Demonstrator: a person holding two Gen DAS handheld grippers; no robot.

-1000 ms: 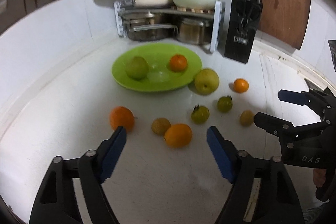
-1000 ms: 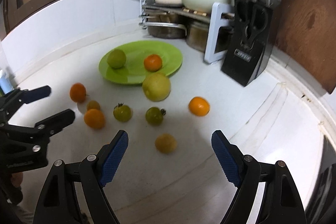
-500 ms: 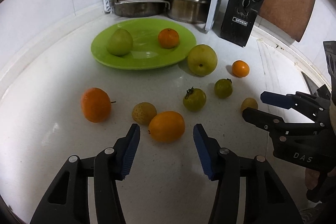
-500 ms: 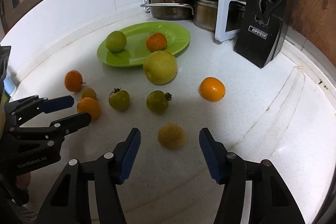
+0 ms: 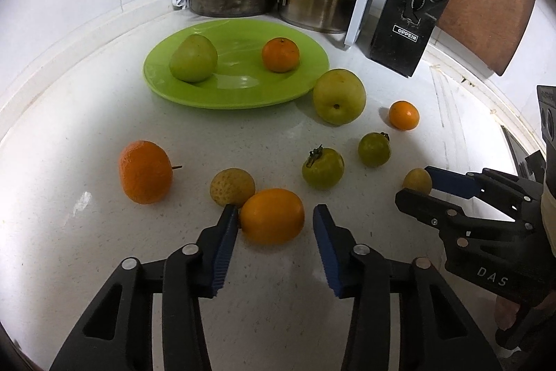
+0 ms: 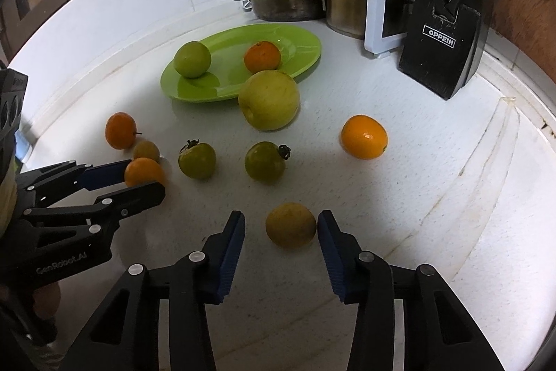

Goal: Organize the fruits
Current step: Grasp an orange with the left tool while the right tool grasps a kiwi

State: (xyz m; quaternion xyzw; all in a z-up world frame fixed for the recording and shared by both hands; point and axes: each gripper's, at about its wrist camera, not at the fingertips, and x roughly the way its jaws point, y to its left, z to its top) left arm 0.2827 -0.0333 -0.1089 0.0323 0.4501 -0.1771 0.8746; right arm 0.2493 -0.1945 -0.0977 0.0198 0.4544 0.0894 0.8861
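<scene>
**White speckled bench, both tongs closing on fruit**

White speckled stone forms the bench, with a glossy lime-green plate near the back. Both tools tilt steeply down toward it. The left tongs have just been closing around a smooth oval orange fruit; the left blue ribbed pad touches it, the right pad stands just off, so it is not yet clamped. The right tongs have likewise been closing around a small dull yellow round fruit; the right pad touches, the left is apart. A black knife block reads "OPPEIN". The tools read "DAS" and "GenRobot.AI".
</scene>
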